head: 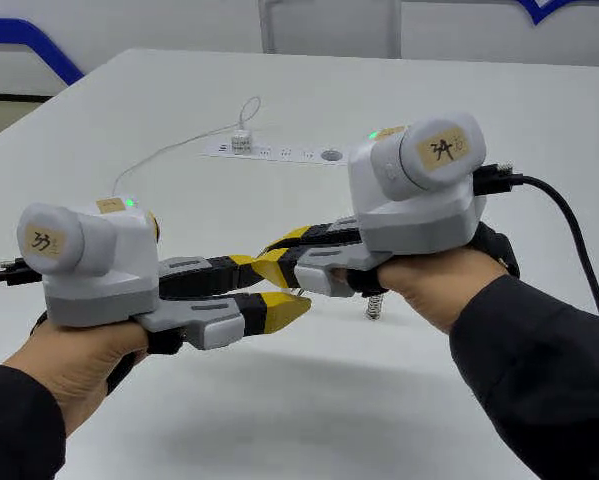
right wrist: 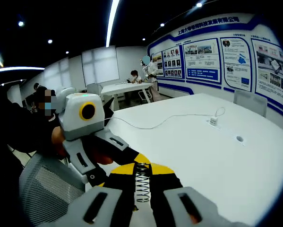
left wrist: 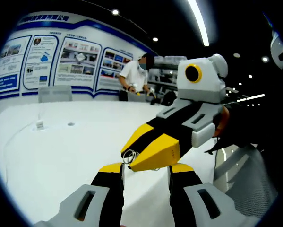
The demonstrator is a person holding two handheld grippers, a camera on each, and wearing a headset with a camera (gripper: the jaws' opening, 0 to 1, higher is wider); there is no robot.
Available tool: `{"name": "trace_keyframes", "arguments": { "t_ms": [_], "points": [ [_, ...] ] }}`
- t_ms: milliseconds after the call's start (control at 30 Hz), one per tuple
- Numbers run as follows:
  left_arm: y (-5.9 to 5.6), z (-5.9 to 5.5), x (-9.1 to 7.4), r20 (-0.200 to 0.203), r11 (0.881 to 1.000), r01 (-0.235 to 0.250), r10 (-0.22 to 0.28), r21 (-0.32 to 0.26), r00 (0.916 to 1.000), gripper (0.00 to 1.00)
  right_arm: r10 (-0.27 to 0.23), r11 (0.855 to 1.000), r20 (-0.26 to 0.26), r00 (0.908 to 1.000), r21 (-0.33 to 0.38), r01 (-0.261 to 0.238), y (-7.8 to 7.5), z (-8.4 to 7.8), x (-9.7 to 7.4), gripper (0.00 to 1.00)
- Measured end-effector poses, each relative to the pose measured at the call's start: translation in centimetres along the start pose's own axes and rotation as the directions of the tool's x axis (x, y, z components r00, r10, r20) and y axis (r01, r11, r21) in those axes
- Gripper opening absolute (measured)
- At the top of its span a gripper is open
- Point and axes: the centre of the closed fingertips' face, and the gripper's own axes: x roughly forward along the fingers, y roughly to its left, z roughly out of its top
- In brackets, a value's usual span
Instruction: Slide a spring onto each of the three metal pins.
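Spring (right wrist: 141,182) pinched in right claw (right wrist: 142,169), long axis up-frame along the jaws, open end poking out toward left claw (left wrist: 146,168). Left claw spread, nothing in it, nose to nose with right at mid-frame above bench (head: 379,410). Second spring (head: 375,306) upright on bench just below right hand (head: 434,285). Seated or loose: cannot tell.

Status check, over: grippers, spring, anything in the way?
Right gripper shut on a spring, tips meeting left gripper, jaws open. Second spring upright on table under right hand. Cable far back, out of the way.
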Motion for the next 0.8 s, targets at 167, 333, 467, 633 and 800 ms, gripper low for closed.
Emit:
{"name": "trace_keyframes", "arguments": {
  "t_ms": [167,333,467,633,800],
  "points": [
    [0.0,0.3,0.1,0.024,1.000,-0.003,0.003,-0.011,0.9997,0.31,0.009,1.000,0.033,0.9994,0.012,-0.009,0.1,0.6,0.0,0.12],
    [-0.1,0.1,-0.1,0.021,0.999,-0.007,0.007,0.031,0.9998,0.22,0.008,1.000,0.039,0.9992,0.007,-0.008,0.1,0.8,0.0,0.11],
    [0.6,0.0,-0.3,0.022,0.998,-0.027,0.026,0.049,0.9994,0.15,0.005,1.000,0.043,0.9991,0.004,-0.005,-0.1,1.0,-0.2,0.11],
    [1.5,-0.3,-0.6,0.018,0.997,-0.059,0.058,0.051,0.9981,0.12,-0.006,1.000,0.032,0.9995,0.000,0.006,-0.4,0.7,-0.4,0.11],
    [2.4,-0.8,-0.7,-0.008,0.993,-0.095,0.096,0.072,0.9953,0.13,-0.013,1.000,0.012,0.9998,-0.015,0.014,-0.5,0.2,-0.4,0.11]
  ]
}}
